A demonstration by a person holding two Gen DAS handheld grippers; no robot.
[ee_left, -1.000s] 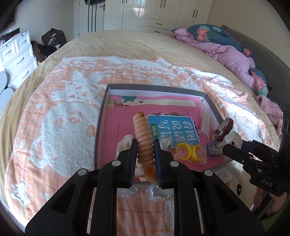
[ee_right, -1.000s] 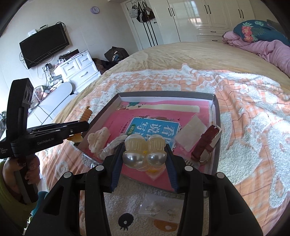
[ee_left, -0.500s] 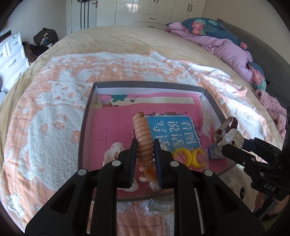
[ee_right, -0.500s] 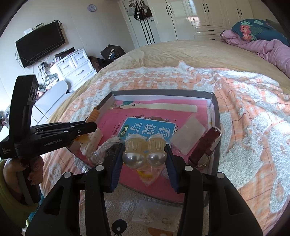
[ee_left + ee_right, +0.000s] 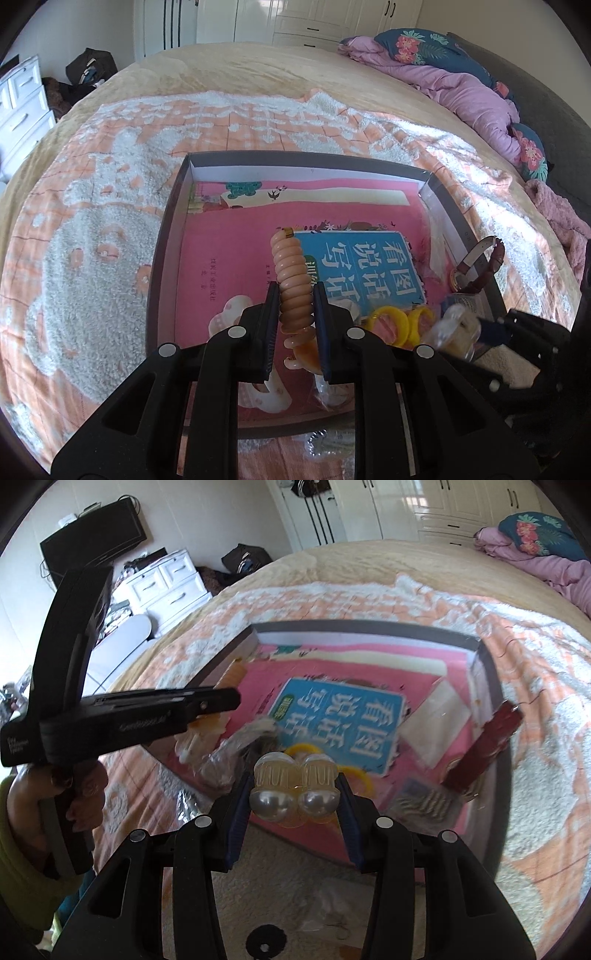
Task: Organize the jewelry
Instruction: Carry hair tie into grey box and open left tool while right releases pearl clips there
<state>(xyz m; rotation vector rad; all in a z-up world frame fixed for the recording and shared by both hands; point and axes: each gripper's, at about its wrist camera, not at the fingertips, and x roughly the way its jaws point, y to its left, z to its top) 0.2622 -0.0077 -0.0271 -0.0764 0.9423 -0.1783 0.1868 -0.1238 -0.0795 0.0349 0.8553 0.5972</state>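
Both views are bright with daylight. The left wrist view is sharp at centre; sunlit patches lie across the blanket (image 5: 110, 206) and glare washes the wardrobe doors (image 5: 258, 18). The right wrist view shows motion blur across the box (image 5: 369, 635) and the book (image 5: 340, 731). Fisheye distortion bends both frames, with dark vignetting at the corners. The near gripper bodies cast shadow below.

Both claws nearer the box (image 5: 168, 236), right claw (image 5: 294, 794) lower
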